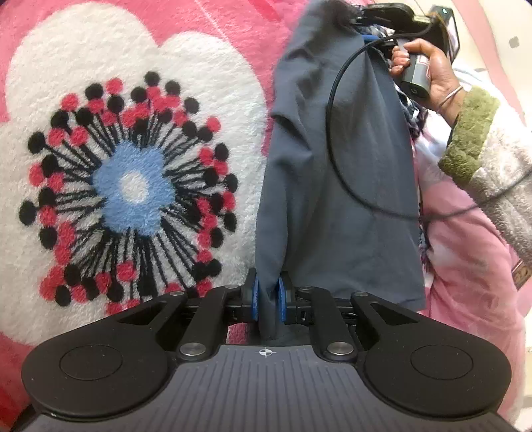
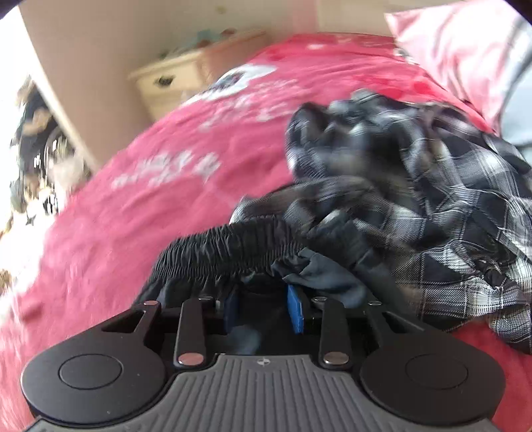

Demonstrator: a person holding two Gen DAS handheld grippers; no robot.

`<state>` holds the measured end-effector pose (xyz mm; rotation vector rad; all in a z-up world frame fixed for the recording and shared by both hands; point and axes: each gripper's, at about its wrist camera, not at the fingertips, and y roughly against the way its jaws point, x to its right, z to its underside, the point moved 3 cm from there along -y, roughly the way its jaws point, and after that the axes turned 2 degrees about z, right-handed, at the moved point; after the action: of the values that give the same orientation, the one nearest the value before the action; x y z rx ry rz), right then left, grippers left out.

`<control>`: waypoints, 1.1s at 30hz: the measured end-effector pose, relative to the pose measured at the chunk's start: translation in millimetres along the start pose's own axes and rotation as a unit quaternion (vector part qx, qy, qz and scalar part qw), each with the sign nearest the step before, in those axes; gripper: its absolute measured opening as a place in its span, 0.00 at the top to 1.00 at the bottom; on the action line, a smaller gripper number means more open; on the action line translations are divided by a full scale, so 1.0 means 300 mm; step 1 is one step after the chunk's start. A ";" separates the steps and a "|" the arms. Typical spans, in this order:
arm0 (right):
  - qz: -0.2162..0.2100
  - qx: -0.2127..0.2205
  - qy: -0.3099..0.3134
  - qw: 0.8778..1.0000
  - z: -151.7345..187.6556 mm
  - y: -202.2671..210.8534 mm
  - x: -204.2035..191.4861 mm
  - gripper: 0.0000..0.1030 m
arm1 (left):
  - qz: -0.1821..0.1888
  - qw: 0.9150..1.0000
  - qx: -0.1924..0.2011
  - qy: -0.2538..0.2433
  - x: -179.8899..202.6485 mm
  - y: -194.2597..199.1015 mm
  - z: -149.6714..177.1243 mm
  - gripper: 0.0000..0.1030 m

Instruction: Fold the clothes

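Grey-blue fabric makes up the garment, which hangs stretched in the air between the two grippers, above the bedspread. In the left wrist view, the left gripper is closed on one lower corner of the cloth; the fabric passes directly between its blue pads and is pinched there. The far end of the garment rises to the right gripper, which clamps the cloth at the upper edge of that view. The person's right hand wraps around that gripper's handle, and a black cable loops down in front of the fabric.

In the right wrist view, the right gripper grips the garment's black, gathered elastic waistband. Bunched grey-blue cloth fills the gap between the blue pads, so the jaws are closed on the fabric.

A crumpled black-and-white plaid shirt lies on the bed just beyond the waistband. The pink fleece blanket carries a large white flower with a blue centre and red and black dots. A pink pillow sits at the head of the bed. A cream nightstand stands beside the bed. The right wrist view is blurred.
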<state>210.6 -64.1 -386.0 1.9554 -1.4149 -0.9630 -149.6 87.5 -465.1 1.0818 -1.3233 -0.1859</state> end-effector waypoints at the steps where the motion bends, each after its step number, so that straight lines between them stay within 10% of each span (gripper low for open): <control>1: -0.010 0.011 -0.012 1.000 -0.005 0.018 0.014 0.66 | 0.003 1.000 -0.001 0.004 -0.004 0.000 -0.001 0.88; 11: -0.021 0.022 0.066 0.997 -0.017 0.110 0.120 0.52 | 0.074 0.992 -0.005 0.100 -0.091 -0.002 -0.013 0.87; 20: -0.040 0.013 0.125 0.991 -0.042 0.076 0.088 0.47 | 0.049 0.997 0.012 0.055 -0.048 0.029 0.006 0.80; 26: -0.016 0.007 0.152 0.988 0.011 0.049 0.070 0.92 | 0.027 0.999 0.015 0.010 -0.006 0.032 0.011 0.74; 33: -0.010 0.058 0.110 0.992 0.027 0.134 0.152 0.97 | 0.006 0.999 0.017 -0.048 0.055 0.022 0.017 0.60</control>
<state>190.2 -119.9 -370.9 2.0905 -1.3534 -0.6623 -151.8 77.3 -449.7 1.1045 -1.4231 -0.2095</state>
